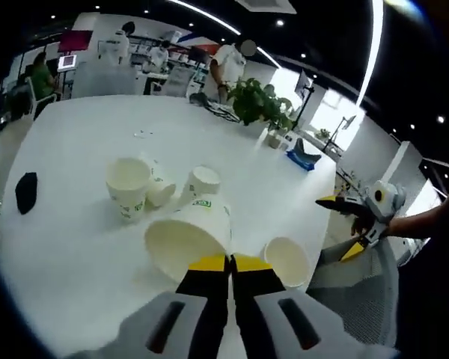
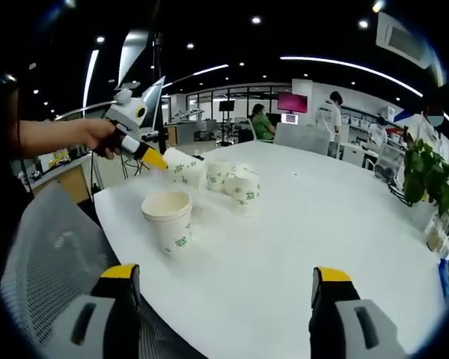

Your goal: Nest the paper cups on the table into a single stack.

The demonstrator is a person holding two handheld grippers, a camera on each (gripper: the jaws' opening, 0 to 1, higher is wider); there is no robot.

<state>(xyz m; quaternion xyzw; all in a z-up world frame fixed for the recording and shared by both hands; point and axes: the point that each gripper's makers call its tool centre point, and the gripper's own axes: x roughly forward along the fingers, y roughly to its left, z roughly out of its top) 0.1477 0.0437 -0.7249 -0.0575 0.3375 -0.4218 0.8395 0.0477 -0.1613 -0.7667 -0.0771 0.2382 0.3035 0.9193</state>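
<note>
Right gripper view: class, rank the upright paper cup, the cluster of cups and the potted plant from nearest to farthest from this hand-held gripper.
1. Upright paper cup, front left, standing alone.
2. Cluster of cups, behind it, mid-table.
3. Potted plant, far right edge of the table.

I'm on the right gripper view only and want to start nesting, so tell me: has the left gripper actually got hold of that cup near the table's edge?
Observer: Yes. In the left gripper view, the left gripper is shut on the rim of a paper cup that is tipped on its side.
Operator: Is anything inside it?
Observer: No. Its mouth faces that camera and the inside looks empty.
Operator: Is anything besides cups lying on the table?
Observer: A small black object lies on the white table, well away from that paper cup. I can't tell what it is.
</note>
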